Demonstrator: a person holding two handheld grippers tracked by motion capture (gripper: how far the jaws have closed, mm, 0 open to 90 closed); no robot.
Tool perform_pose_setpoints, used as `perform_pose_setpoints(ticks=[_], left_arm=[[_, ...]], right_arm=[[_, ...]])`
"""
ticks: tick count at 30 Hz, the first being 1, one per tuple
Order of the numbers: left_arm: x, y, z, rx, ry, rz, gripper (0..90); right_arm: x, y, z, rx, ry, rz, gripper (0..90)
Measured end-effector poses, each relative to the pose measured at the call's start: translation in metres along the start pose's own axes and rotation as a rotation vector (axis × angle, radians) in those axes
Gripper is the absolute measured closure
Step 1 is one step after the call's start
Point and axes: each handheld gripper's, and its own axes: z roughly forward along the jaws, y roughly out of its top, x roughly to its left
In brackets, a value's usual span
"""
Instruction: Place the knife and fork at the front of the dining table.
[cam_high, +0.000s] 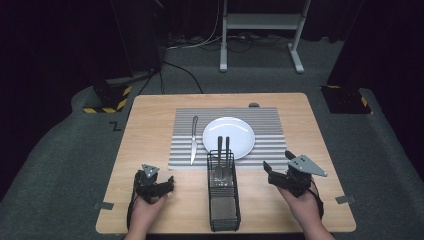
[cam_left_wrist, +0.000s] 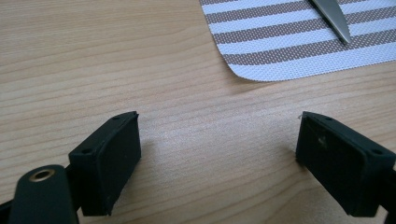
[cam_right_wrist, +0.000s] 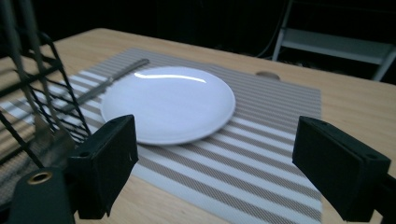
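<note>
A white plate (cam_high: 228, 136) lies on a striped placemat (cam_high: 270, 145), with a knife (cam_high: 193, 140) on the mat to its left. In front of the plate stands a black wire basket (cam_high: 223, 200) holding two upright utensils (cam_high: 223, 155). My left gripper (cam_high: 167, 183) rests low on the bare wood left of the basket, open and holding nothing. My right gripper (cam_high: 278, 163) is open to the right of the basket. In the left gripper view the open gripper (cam_left_wrist: 219, 126) faces the mat's corner (cam_left_wrist: 289, 42) and the knife tip (cam_left_wrist: 334, 16). In the right gripper view the open gripper (cam_right_wrist: 215, 126) faces the plate (cam_right_wrist: 168, 102), with the basket (cam_right_wrist: 42, 93) at left.
A small round dark spot (cam_high: 254, 105) sits in the tabletop (cam_high: 150, 125) just behind the mat. Beyond the table, on the grey floor, are a white frame's legs (cam_high: 260, 35), cables and dark stands with yellow-black tape (cam_high: 107, 100).
</note>
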Motion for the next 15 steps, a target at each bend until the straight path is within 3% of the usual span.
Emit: perform_pose_setpoints(ticks=[5,7,15], left_arm=[[0.0,0.0,0.0,0.0,-0.002,0.001,13.9],[0.0,0.0,0.0,0.0,-0.002,0.003,13.9],[0.0,0.0,0.0,0.0,-0.003,0.003,13.9]], right_arm=[[0.016,0.012,0.006,-0.036,0.032,-0.032,14.7],[0.029,0.021,0.013,-0.053,0.049,-0.041,17.0],[0.057,0.038,0.023,-0.133,0.087,-0.068,34.9]])
